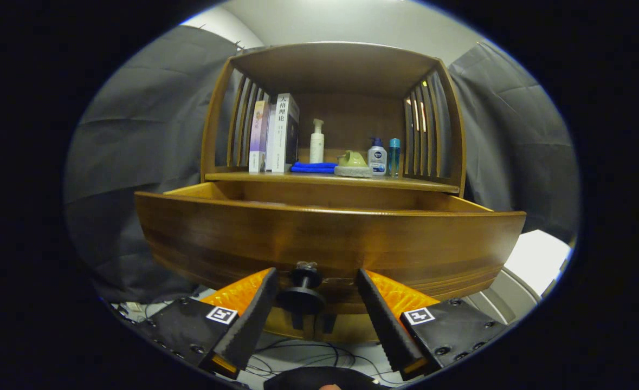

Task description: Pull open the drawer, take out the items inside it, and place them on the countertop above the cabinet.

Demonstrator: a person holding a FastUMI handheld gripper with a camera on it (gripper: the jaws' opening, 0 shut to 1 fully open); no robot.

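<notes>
- Gripper (315,303) spread wide, fingers flanking the drawer knob (304,290) without touching it, pinching nothing
- Wooden drawer (330,238) standing pulled out from the cabinet (335,70), its curved front just beyond the fingertips, knob low on the front between them
- Interior hidden behind the tall front panel from this low angle; cannot tell what items lie inside
- Drawer likely stiff and fairly heavy, solid wood; knob small, round and hard, probably slippery, so best taken by the narrow neck behind its disc if more pull is needed
- Countertop (276,176) above the drawer already carrying books (276,135), a pump bottle (317,142), a blue cloth (312,168), a green dish (353,160) on a stone slab, a short bottle (376,157) and a slim blue bottle (394,157)
- Bare wood at the shelf's front lip looking like the safest landing spot; upright bottles light and easy to topple
- Next move probably calling for a lift over the front edge to see inside
</notes>
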